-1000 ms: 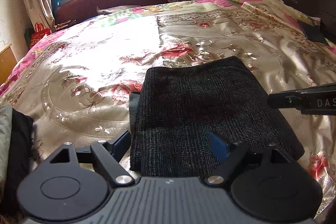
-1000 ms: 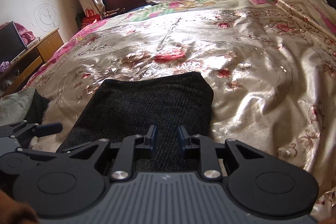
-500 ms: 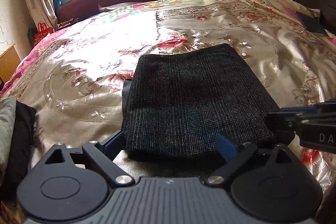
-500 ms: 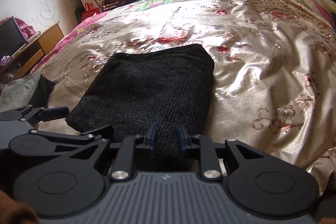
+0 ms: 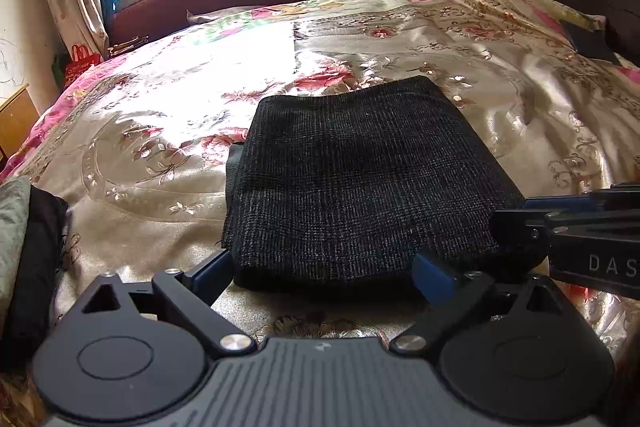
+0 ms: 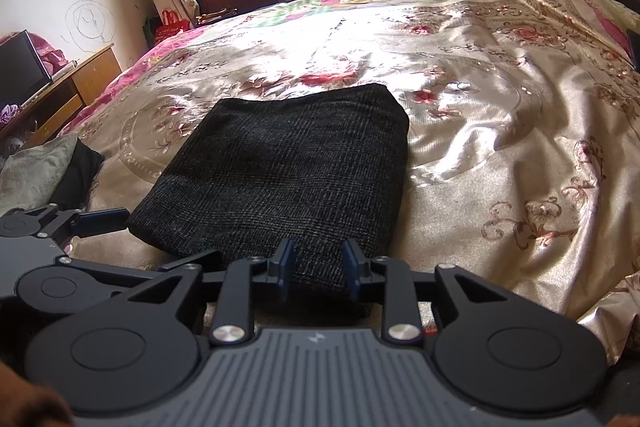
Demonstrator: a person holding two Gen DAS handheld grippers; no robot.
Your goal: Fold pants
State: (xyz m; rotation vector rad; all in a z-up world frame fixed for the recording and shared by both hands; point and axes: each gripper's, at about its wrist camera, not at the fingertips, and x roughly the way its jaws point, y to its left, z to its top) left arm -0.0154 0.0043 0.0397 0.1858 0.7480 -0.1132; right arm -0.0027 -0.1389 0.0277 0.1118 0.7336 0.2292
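My left gripper [image 5: 324,269], low centre of its view, is spread full, pads either side of the near edge of the pants [image 5: 360,179] without pressing. My right gripper [image 6: 318,265] has just been opening, cloth between its pads, no longer pinched. The pants lie folded mid-frame on the bedspread [image 6: 500,131]. I judge the fold finished; next, withdraw both cleanly.

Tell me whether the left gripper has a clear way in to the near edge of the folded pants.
Probably yes. The left gripper stands wide open with the near edge of the folded pants right between its fingertips, flat on the bedspread. Nothing lies between; the right gripper sits off at the pants' right corner.
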